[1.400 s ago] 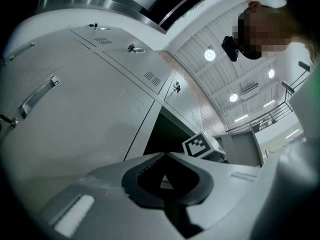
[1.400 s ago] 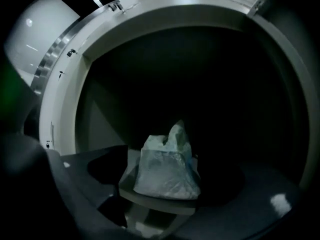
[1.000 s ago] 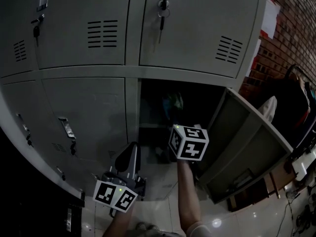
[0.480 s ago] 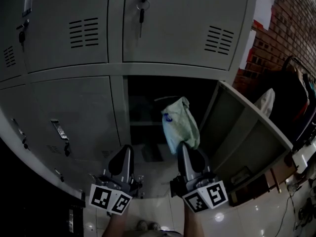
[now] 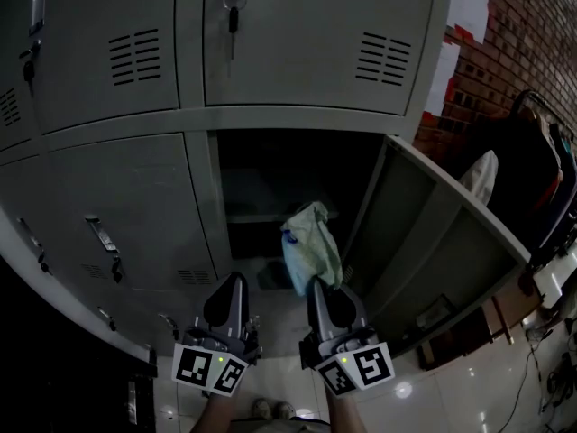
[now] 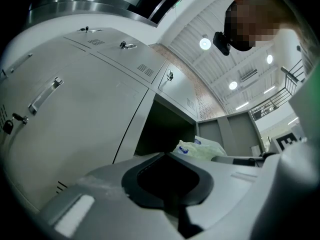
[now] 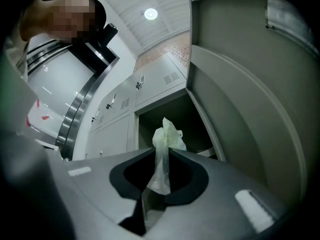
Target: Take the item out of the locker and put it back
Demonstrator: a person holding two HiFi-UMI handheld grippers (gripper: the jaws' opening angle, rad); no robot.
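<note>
Plastic bag (image 5: 311, 246), pale green, pinched in my right gripper (image 5: 317, 285) in front of the open locker compartment (image 5: 270, 174).
I see the bag's thin neck clamped between the right gripper's 2 jaws, with its crumpled bulk sticking out past the tips against the dark opening. My left gripper (image 5: 229, 282) sits just beside it, jaws together with nothing between them. The locker door (image 5: 433, 242) stands swung out to the right.

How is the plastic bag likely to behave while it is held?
Probably floppy: the plastic bag is crumpled and bunched at the right gripper. Likely light, since one pinched fold holds it. It may slip, being thin film.
</note>
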